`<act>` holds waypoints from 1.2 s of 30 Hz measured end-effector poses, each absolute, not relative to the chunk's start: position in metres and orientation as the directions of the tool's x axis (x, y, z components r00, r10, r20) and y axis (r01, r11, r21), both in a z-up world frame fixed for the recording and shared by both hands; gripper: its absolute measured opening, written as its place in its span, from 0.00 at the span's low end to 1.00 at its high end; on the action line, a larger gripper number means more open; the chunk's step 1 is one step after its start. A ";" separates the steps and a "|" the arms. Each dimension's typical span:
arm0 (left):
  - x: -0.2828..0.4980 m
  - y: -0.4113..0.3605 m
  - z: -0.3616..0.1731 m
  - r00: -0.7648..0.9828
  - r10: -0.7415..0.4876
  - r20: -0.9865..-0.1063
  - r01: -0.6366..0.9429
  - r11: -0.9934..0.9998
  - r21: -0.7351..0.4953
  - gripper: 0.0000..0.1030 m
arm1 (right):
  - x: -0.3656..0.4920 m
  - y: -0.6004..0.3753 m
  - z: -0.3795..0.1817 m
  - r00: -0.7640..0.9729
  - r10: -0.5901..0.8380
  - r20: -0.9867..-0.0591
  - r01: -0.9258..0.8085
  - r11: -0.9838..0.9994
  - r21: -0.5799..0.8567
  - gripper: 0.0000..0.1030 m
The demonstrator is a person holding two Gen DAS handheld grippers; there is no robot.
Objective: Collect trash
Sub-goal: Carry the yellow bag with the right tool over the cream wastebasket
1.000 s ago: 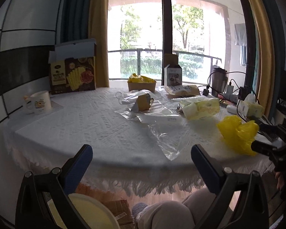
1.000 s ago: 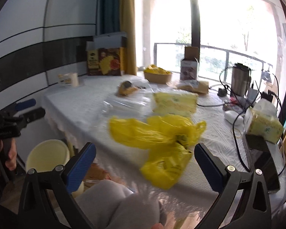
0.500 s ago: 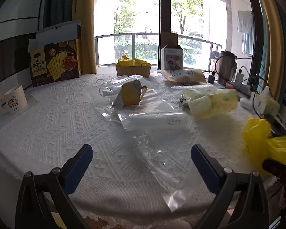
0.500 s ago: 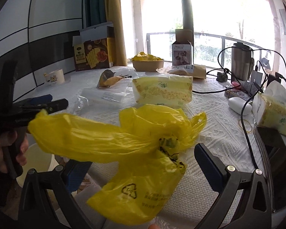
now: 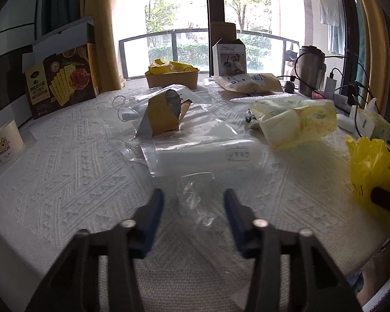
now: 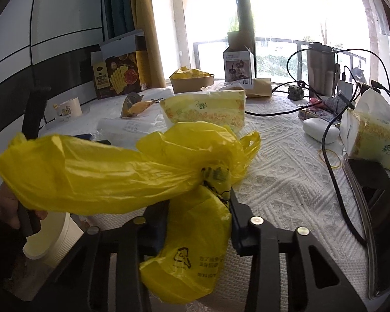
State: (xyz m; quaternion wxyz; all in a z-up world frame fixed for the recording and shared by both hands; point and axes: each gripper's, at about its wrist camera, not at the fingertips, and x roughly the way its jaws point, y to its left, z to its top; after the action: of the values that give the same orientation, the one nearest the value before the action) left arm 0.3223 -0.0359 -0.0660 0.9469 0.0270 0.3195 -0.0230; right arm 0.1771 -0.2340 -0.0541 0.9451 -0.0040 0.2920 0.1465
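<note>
1. Left gripper [image 5: 193, 200] partly spread, blue fingers either side of a crumpled clear plastic wrapper [image 5: 195, 197], not yet pinching.
2. Wrapper flat on the white textured tablecloth [image 5: 65, 176], just in front of a flat clear plastic pouch [image 5: 202, 153].
3. Right gripper [image 6: 199, 208] narrowed, clamping a thin yellow plastic trash bag [image 6: 132, 171] over the table edge.
</note>
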 end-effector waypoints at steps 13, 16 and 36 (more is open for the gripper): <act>0.282 -0.034 -0.044 0.826 -0.073 -0.559 0.086 0.996 -0.003 0.26 | 0.152 -0.231 -0.033 0.829 0.258 -0.497 -0.275 0.961 0.040 0.20; 0.267 -0.032 -0.036 0.834 -0.083 -0.545 0.091 0.996 -0.012 0.26 | 0.144 -0.226 -0.025 0.835 0.263 -0.484 -0.284 0.958 0.031 0.20; 0.158 0.044 -0.014 0.884 -0.009 -0.467 -0.021 0.998 -0.060 0.26 | 0.100 -0.154 0.004 0.815 0.355 -0.458 -0.407 0.913 -0.018 0.20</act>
State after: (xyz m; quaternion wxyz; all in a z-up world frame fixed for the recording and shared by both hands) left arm 0.1579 0.0438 -0.0140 0.9701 -0.0315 0.2407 0.0032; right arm 0.1002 -0.1545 0.0037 0.9510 -0.0576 0.2285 0.2003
